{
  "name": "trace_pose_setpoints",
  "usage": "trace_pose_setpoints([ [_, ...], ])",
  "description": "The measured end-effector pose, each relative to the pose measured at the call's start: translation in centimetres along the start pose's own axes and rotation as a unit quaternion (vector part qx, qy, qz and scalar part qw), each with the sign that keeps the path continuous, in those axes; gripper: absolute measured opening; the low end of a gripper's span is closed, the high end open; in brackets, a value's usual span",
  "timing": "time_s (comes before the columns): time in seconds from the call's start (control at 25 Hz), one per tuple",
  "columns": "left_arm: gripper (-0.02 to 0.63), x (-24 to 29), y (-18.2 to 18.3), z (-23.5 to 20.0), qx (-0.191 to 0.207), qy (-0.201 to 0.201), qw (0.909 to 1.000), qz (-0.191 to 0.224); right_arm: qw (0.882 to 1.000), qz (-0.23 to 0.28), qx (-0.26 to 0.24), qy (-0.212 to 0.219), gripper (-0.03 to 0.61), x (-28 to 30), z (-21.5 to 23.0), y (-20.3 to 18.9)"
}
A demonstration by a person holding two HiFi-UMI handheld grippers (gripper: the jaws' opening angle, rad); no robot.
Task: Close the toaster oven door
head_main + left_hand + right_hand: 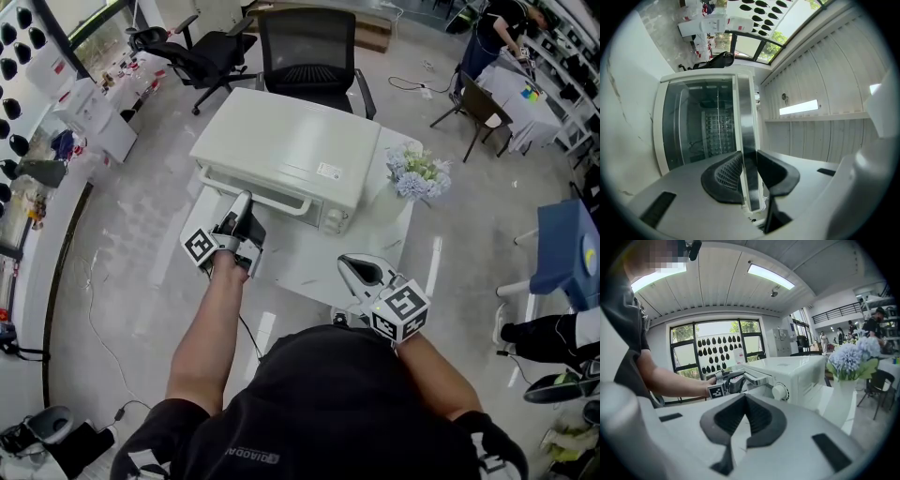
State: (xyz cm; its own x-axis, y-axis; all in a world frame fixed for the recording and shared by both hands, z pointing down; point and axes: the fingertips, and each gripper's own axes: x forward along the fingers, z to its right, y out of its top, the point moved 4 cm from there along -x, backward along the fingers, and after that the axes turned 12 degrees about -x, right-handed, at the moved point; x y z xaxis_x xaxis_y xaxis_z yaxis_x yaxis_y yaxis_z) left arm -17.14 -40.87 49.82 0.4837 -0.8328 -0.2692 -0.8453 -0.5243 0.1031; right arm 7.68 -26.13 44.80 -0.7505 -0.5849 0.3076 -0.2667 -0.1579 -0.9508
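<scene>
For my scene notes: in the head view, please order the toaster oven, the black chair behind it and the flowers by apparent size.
1. toaster oven
2. black chair, farther from the camera and partly hidden
3. flowers, clearly smallest

The toaster oven (281,150) is finished in cream white, with dark door glass (701,129) and a silver handle (744,108). The left gripper (246,199) and right gripper (352,265) are coloured white, with black pads (724,173). Black-and-white square patterns are carried on their cubes (199,246). Pale blue flowers (417,173) with green leaves are held in a white vase (839,406) on the white table (300,267).
</scene>
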Motion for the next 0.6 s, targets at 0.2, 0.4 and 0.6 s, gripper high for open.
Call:
trace_pose_setpoints([
  [0.2, 0.105, 0.0, 0.1, -0.1, 0.004, -0.008, 1.0000, 0.003, 1.000, 0.001, 0.003, -0.001, 0.002, -0.2, -0.2, -0.1],
  [0.4, 0.138, -0.2, -0.3, 0.4, 0.031, 0.015, 0.9993, -0.012, 1.000, 0.004, 0.007, -0.004, 0.002, -0.1, -0.4, -0.1],
  [0.6, 0.187, -2.2, -1.1, 2.0, 0.049, 0.027, 0.9981, -0.025, 1.000, 0.008, 0.020, 0.001, 0.002, 0.3, -1.5, -0.2],
])
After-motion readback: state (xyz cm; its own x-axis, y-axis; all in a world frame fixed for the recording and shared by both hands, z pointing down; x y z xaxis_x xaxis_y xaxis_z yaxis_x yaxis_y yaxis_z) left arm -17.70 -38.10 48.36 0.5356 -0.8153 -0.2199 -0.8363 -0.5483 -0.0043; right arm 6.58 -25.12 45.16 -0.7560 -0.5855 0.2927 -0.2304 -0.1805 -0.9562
